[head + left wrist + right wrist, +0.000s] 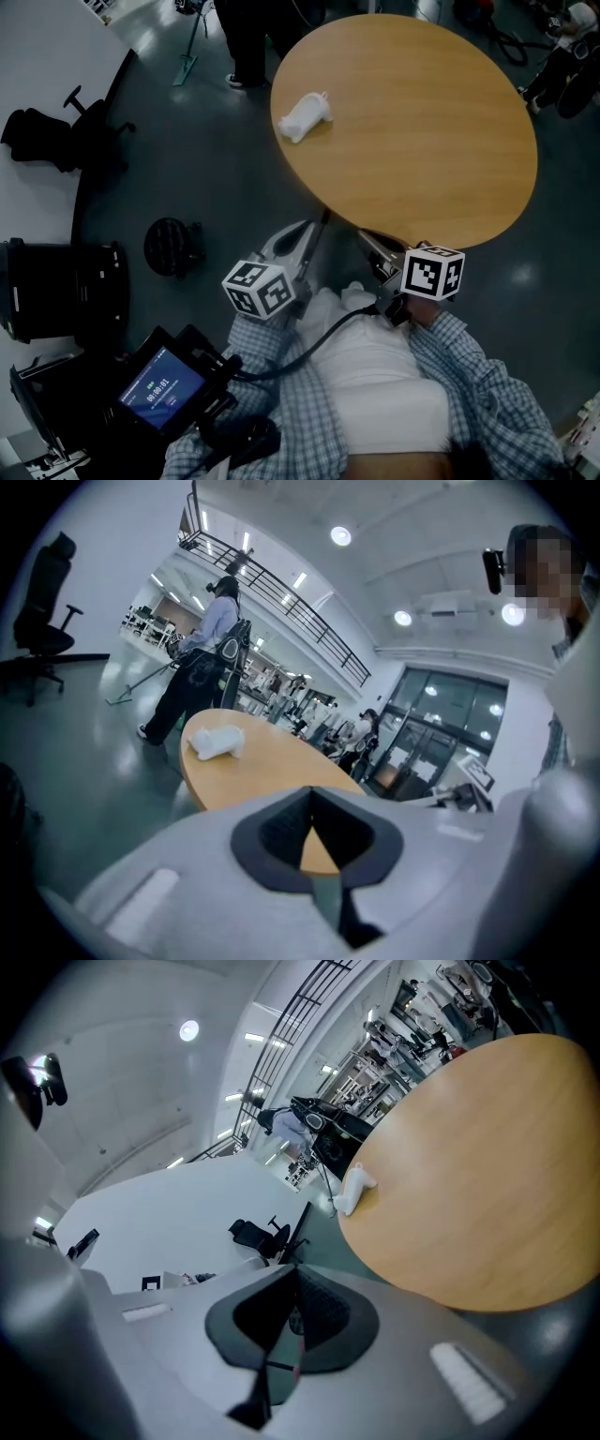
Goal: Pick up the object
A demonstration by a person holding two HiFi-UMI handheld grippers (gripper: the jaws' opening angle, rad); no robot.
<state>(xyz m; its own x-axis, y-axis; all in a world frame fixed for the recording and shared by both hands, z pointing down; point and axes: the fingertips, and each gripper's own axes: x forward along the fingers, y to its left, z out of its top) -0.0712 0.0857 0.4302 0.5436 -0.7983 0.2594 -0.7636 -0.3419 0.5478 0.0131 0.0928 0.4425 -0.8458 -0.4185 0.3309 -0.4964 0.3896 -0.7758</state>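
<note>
The pick-up has not begun; this is the approach step. The white object (305, 115), which looks like a small soft toy, lies on its side on the round wooden worktop (422, 141), close to the far-left edge and well apart from both tools. The left hand-held gripper (314, 230) is clenched with nothing between its jaws. The right hand-held gripper (367, 241) is likewise clenched and empty. Both are held by the person's body at the near rim.

The next move probably calls for a long reach across the worktop. 1 gripper's jaws must be spread before it descends around the object. The left one seems the better placed.

The board between the grippers and the object is bare, so the path is free. The risk is the edge just beyond the object: a push from the near side could slide it off. A person (248, 37) stands on the floor past that edge.
</note>
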